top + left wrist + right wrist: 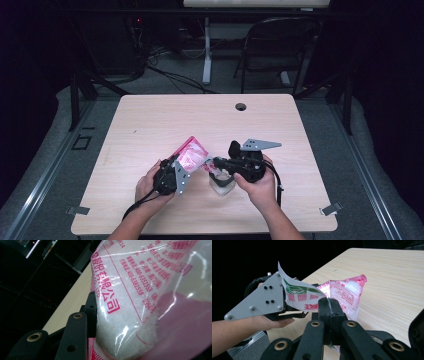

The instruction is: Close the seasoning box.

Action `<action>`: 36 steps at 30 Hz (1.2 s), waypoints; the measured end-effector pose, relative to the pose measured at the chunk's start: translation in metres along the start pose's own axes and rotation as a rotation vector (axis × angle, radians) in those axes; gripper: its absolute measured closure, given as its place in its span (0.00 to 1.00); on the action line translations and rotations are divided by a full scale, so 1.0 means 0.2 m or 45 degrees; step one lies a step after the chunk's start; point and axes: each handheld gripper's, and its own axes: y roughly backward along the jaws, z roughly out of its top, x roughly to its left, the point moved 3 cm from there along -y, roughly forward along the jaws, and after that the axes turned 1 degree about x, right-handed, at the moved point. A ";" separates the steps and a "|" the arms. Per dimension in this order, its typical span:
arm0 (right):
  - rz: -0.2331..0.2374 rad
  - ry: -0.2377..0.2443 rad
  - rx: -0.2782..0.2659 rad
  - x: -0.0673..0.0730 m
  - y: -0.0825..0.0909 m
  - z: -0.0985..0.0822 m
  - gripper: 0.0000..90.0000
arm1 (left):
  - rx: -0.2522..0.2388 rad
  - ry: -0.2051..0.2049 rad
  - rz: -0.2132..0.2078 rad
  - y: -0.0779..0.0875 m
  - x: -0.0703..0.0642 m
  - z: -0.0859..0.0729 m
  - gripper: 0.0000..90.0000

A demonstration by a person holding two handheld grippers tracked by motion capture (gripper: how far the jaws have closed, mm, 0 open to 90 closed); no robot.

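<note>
Above the near half of the wooden table (pixel 150 120), a pink-and-clear plastic bag (pixel 192 154) of white grains hangs between the two grippers. The left gripper (pixel 181 167) pinches the body of the bag: in the left gripper view one black jaw lies flat against the film, and the bag (pixel 150 302) (printed with red characters and a phone number) bulges past it, its white grains settled low. The right gripper (pixel 212 162) has its jaws pressed together on the bag's torn top edge; in the right gripper view a thin strip of film (pixel 299 293) with green and red print runs into the seam where the jaws (pixel 329 308) meet. A small clear container (pixel 222 184) sits on the table under the right gripper, just beside the person's right hand (pixel 257 187).
</note>
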 end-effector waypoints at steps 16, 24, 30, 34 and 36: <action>-0.065 0.002 -0.031 -0.01 0.02 -0.06 1.00 | -0.006 -0.133 0.125 0.02 -0.02 0.03 0.72; -0.083 -0.006 -0.036 -0.03 0.03 -0.07 1.00 | -0.006 -0.196 0.187 0.03 -0.03 0.04 0.72; -0.083 -0.013 -0.039 -0.03 0.04 -0.09 1.00 | -0.013 -0.223 0.194 0.03 -0.03 0.04 0.72; -0.085 -0.016 -0.044 -0.03 0.05 -0.09 1.00 | -0.016 -0.234 0.194 0.04 -0.03 0.05 0.72; -0.087 -0.015 -0.045 -0.03 0.05 -0.09 1.00 | -0.020 -0.244 0.199 0.04 -0.03 0.05 0.72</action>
